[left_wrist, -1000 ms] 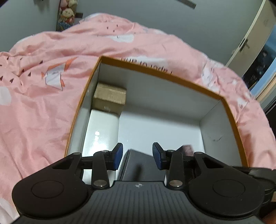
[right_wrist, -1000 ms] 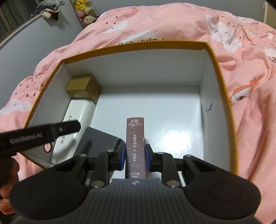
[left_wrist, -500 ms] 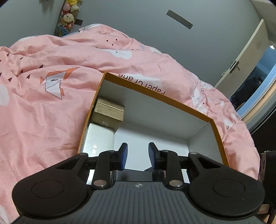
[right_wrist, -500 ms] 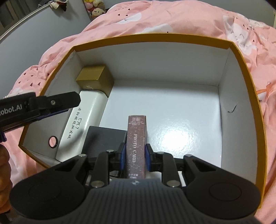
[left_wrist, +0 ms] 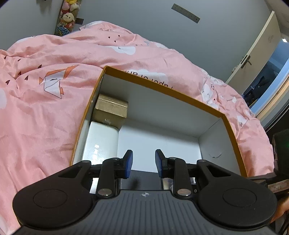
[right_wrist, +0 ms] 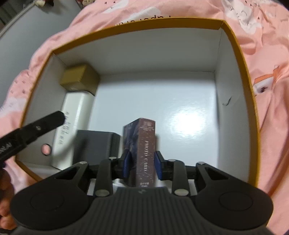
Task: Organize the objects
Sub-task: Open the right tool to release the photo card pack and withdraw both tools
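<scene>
An open cardboard box with an orange rim [left_wrist: 189, 100] [right_wrist: 240, 54] lies on a pink bed. Inside it, along the left wall, are a gold box [left_wrist: 111, 110] [right_wrist: 79, 78], a white box [left_wrist: 100, 142] [right_wrist: 75, 115] and a dark grey box [left_wrist: 140, 179] [right_wrist: 95, 146]. My right gripper [right_wrist: 141, 165] is shut on a dark red photo card box [right_wrist: 145, 150], held upright over the box's near floor, next to the grey box. My left gripper [left_wrist: 143, 162] is open and empty above the near left part of the box; it shows as a black finger [right_wrist: 36, 126] in the right wrist view.
The pink duvet [left_wrist: 54, 108] surrounds the box on all sides. Plush toys [left_wrist: 67, 16] sit in the far corner by the grey wall. A white door [left_wrist: 256, 54] stands at the right. The box floor [right_wrist: 162, 108] is bare in its middle and right.
My right gripper has carried the photo card box lower and further into the box. My left gripper has lifted and drawn back from the grey box, its jaws narrower than a second ago.
</scene>
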`<action>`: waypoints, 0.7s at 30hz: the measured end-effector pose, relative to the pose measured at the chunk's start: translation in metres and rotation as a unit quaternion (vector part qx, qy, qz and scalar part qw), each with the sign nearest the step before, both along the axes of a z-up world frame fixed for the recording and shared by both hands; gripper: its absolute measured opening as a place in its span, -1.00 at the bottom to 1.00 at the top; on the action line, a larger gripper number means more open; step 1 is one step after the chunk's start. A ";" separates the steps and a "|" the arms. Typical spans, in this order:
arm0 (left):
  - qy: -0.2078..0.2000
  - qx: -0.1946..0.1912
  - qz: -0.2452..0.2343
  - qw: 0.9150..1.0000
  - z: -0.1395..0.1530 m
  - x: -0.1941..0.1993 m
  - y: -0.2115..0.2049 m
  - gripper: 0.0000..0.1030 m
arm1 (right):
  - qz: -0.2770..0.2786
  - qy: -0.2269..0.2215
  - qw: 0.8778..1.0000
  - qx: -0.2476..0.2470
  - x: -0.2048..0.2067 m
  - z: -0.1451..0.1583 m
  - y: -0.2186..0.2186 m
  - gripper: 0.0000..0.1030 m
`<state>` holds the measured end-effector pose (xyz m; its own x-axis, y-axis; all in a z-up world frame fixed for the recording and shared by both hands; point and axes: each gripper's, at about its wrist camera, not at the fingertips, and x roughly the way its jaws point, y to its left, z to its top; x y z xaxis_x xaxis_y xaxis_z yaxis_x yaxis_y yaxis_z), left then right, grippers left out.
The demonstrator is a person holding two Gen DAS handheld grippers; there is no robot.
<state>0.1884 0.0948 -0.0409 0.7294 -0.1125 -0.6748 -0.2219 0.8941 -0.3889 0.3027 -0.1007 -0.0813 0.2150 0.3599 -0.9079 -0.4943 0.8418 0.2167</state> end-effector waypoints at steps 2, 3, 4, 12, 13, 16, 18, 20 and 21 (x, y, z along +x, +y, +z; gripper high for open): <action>0.003 0.004 -0.002 1.000 -0.001 0.000 -0.002 -0.39 | 0.003 0.002 1.000 -0.013 0.001 -0.004 0.001 -0.22; 0.004 0.007 -0.002 1.000 -0.002 0.000 -0.003 -0.39 | 0.006 0.004 1.000 -0.015 0.002 -0.006 0.001 -0.17; 0.005 0.009 -0.003 1.000 -0.002 0.000 -0.004 -0.39 | 0.007 0.006 1.000 -0.017 0.003 -0.008 0.002 -0.16; 0.012 0.012 -0.005 1.000 -0.005 0.001 -0.007 -0.39 | 0.028 0.009 0.999 -0.029 -0.001 -0.014 0.009 -0.19; 0.012 0.012 -0.007 1.000 -0.005 0.001 -0.008 -0.39 | 0.032 0.009 0.999 -0.027 -0.002 -0.014 0.010 -0.20; 0.011 0.015 -0.009 1.000 -0.005 0.000 -0.010 -0.39 | 0.046 0.008 0.999 -0.024 -0.007 -0.015 0.016 -0.31; 0.009 0.019 -0.009 1.000 -0.004 0.000 -0.010 -0.39 | 0.051 0.001 0.998 -0.027 -0.009 -0.015 0.019 -0.30; 0.008 0.020 -0.007 1.000 -0.004 -0.001 -0.011 -0.39 | 0.048 0.004 0.999 -0.020 -0.008 -0.015 0.015 -0.32; 0.008 0.020 -0.007 1.000 -0.004 -0.001 -0.011 -0.39 | 0.047 0.006 0.999 -0.018 -0.007 -0.015 0.014 -0.33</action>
